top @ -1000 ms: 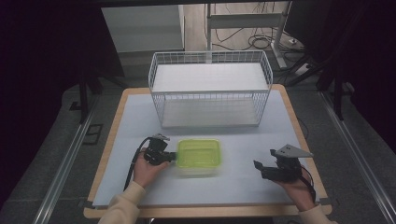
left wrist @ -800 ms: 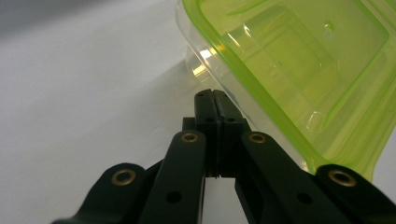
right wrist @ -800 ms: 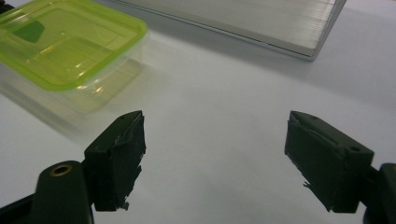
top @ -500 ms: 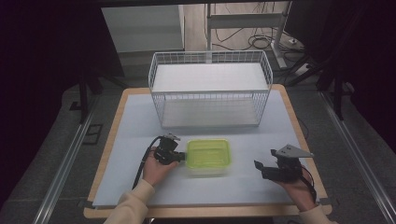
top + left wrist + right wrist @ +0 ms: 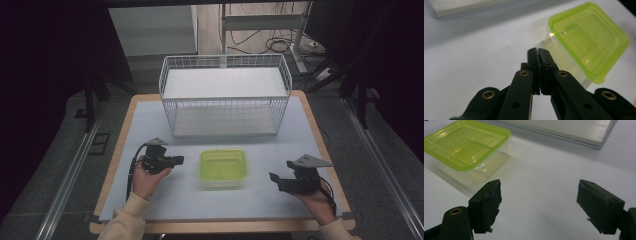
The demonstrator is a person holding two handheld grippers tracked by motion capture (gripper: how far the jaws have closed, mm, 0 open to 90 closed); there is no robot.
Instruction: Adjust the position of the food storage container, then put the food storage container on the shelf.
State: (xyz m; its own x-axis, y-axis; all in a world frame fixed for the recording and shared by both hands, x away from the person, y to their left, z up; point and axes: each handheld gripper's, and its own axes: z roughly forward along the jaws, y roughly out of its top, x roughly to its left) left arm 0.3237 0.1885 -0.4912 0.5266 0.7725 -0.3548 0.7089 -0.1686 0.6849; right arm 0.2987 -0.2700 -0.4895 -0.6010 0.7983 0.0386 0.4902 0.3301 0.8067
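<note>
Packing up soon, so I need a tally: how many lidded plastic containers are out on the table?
1. The green-lidded container sits mid-table in front of the wire basket, between the two grippers. The basket looks empty.

Dark room; grey floor (image 5: 380, 165) around the table (image 5: 305, 107), cables (image 5: 272, 46) and a white cabinet (image 5: 152, 30) at top

White wire basket (image 5: 225, 95) upper centre of frame, on the grey mat (image 5: 150, 120); cables (image 5: 280, 45) on floor, top right.
</note>
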